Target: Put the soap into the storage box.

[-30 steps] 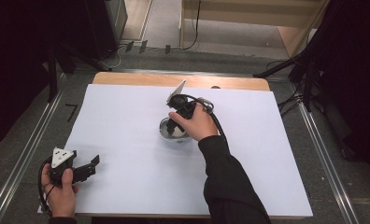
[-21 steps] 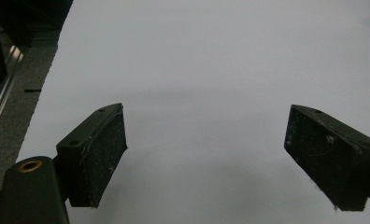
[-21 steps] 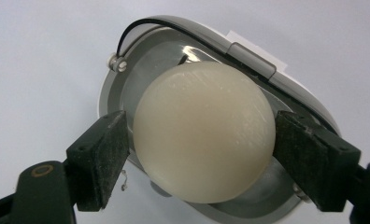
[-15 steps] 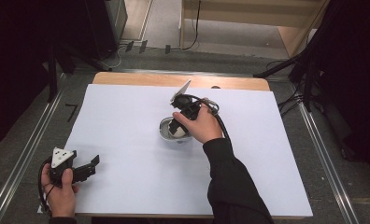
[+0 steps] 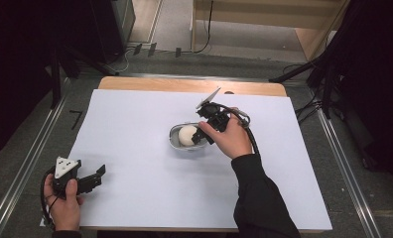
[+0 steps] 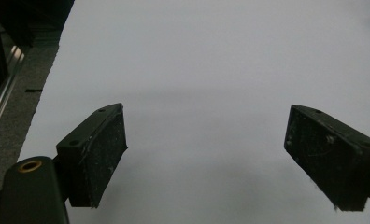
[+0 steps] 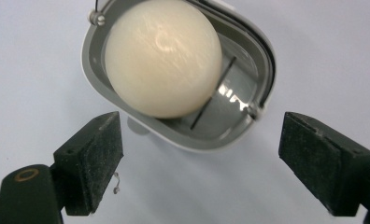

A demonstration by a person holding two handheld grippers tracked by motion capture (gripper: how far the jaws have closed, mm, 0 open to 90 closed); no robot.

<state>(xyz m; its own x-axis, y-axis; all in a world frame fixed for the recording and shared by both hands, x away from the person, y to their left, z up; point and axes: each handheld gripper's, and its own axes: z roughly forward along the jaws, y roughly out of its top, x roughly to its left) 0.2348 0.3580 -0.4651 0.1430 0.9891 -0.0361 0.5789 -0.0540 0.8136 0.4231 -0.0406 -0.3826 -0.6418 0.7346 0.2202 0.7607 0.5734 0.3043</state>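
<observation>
Now my right gripper (image 5: 204, 133) has pulled back a little from where it was a moment ago. Its jaws are wide apart and hold nothing. In the right gripper view the gripper (image 7: 199, 161) sits just short of the bowl (image 7: 248, 60), with the rim between the two jaws but not touching them. The egg (image 7: 162, 58) lies inside the bowl, and before, my hand (image 5: 231, 141) hid it in the high view.

My left gripper (image 5: 88, 181) has stayed at the near left corner. Its jaws are wide apart too, with bare sheet under them in the left gripper view (image 6: 206, 154).

I count one egg (image 5: 187, 135), one bowl (image 5: 177, 144), two grippers and one white sheet (image 5: 135, 124).

The bowl sits near the middle of the sheet, well away from every edge. There is lots of open room on all sides of it. A strip of wood table (image 5: 150, 84) shows at the far edge.
</observation>
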